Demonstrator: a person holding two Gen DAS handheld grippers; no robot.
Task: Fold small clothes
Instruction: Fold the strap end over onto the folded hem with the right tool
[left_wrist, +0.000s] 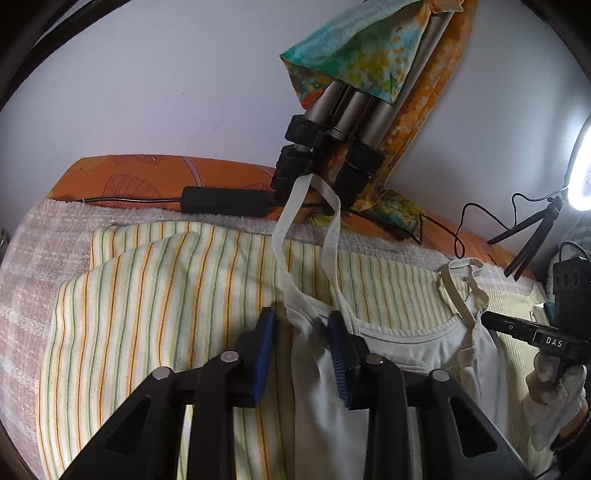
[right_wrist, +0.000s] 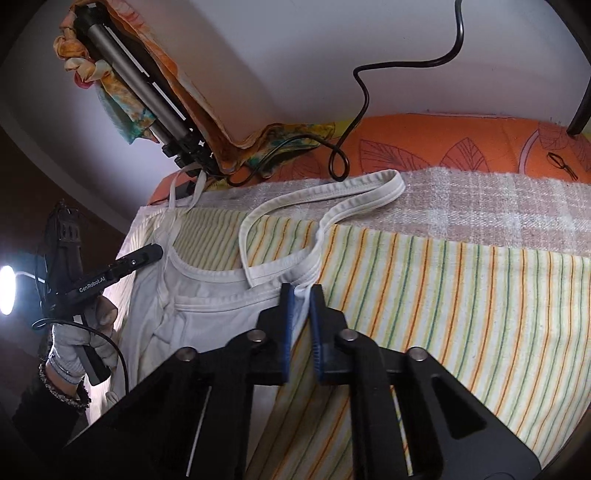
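R claw (right_wrist: 300, 295) is pinched tight on the top hem of the white tank top (right_wrist: 207, 314), right where a strap (right_wrist: 321, 199) joins, centre of the right-wrist frame. L claw (left_wrist: 303, 325) is seen low-centre in the left-wrist frame, narrowly spread w/ the opposite shoulder corner of the top between the blue pads (left_wrist: 338, 350); the fabric lies against the right-hand pad, but whether it is really clamped can't be told, since a gap shows on the left-hand side. The top is thus taken at both shoulder corners, prob. so it can be lifted or pulled flat w/ the neckline stretched between the two claws before a fold is made.

The garment is laid over a striped cloth (left_wrist: 147, 295) on a checked towel (right_wrist: 480, 195), w/ the orange bed sheet (right_wrist: 443, 144) beyond. Straps are left trailing up-frame; the one near the L claw reaches toward the tripod (left_wrist: 332, 147) leaned on the wall, upper centre-right of that frame. Snagging there is judged a risk. A lit ring lamp (left_wrist: 583, 166) is seen at the right edge.
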